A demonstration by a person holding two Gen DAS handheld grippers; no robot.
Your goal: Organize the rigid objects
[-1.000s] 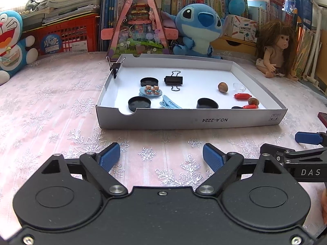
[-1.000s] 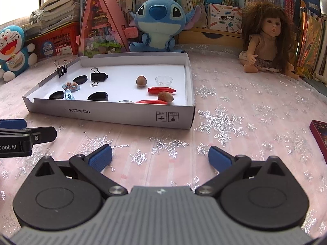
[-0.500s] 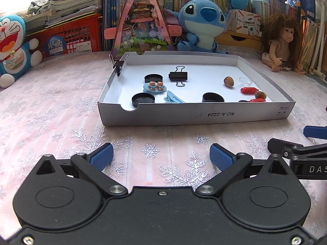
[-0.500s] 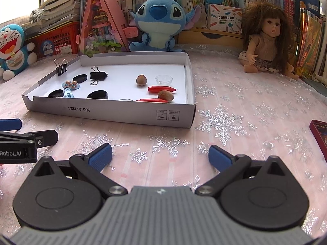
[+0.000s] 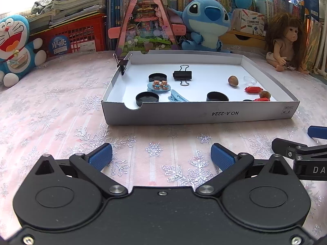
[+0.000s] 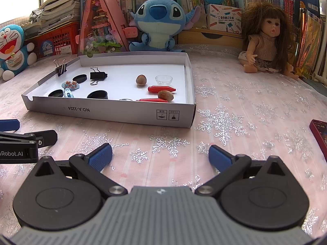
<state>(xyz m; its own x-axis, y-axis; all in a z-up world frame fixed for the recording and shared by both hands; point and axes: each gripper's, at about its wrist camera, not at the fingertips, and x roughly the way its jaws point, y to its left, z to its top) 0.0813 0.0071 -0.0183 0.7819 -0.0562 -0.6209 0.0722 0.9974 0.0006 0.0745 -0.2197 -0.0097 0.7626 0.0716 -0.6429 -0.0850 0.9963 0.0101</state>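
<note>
- Both of your grippers have their jaws spread wide with nothing between them: the left gripper [image 5: 161, 156] and the right gripper [image 6: 160, 155] each hover over the snowflake tablecloth [image 6: 224, 122], just short of the front wall of the white box [image 5: 204, 114].
- Your right gripper sits off the box's right front corner; your left sits off its left front part.
- Inside the box, toward its left side, you have three black caps [image 5: 147, 98], a blue hair clip [image 5: 177, 98] near the front wall, and a small blue piece with two bears [image 5: 159, 85] behind it.
- A black binder clip [image 5: 182, 75] lies near the box's middle; a second clip [image 6: 61, 67] grips the left wall.
- Toward the box's right side lie a brown nut [image 6: 141, 80], a clear dish [image 6: 163, 79], a red piece [image 6: 161, 89], and a second nut [image 6: 165, 95] beside another red piece [image 6: 152, 100] at the front wall.
- Behind the box stand a blue plush toy [image 6: 158, 24] and a pink triangular toy house [image 5: 144, 22]; a doll [image 6: 265, 40] sits well to the box's right.
</note>
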